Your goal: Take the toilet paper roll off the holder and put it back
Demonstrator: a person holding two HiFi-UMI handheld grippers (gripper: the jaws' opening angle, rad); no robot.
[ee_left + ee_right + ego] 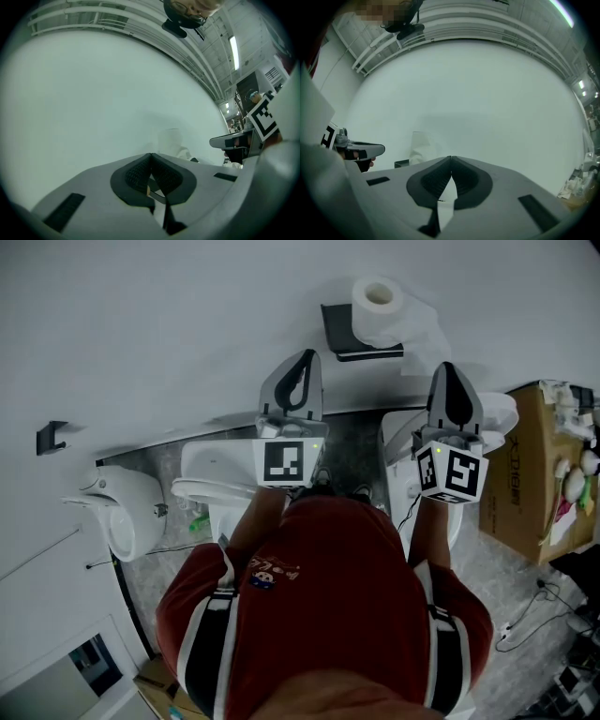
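Observation:
A white toilet paper roll (379, 307) sits on a black holder (367, 351) fixed to the white wall, with a loose sheet hanging to its right. My left gripper (304, 360) points at the wall below and left of the roll, jaws shut and empty. To the roll's lower right my right gripper (451, 371) is likewise shut on nothing. Both are apart from the roll. The left gripper view shows the closed jaw tips (151, 155) with the roll (170, 139) faint beyond. From the right gripper (451, 158), the roll (421, 143) and holder (401, 163) appear left of the jaws.
A white toilet (217, 471) stands below the left gripper and another (127, 510) further left. A third white fixture (403, 442) is under the right gripper. A cardboard box (525, 474) with items stands at the right, cables (525, 615) lie on the floor, and a black hook (51, 436) is on the wall.

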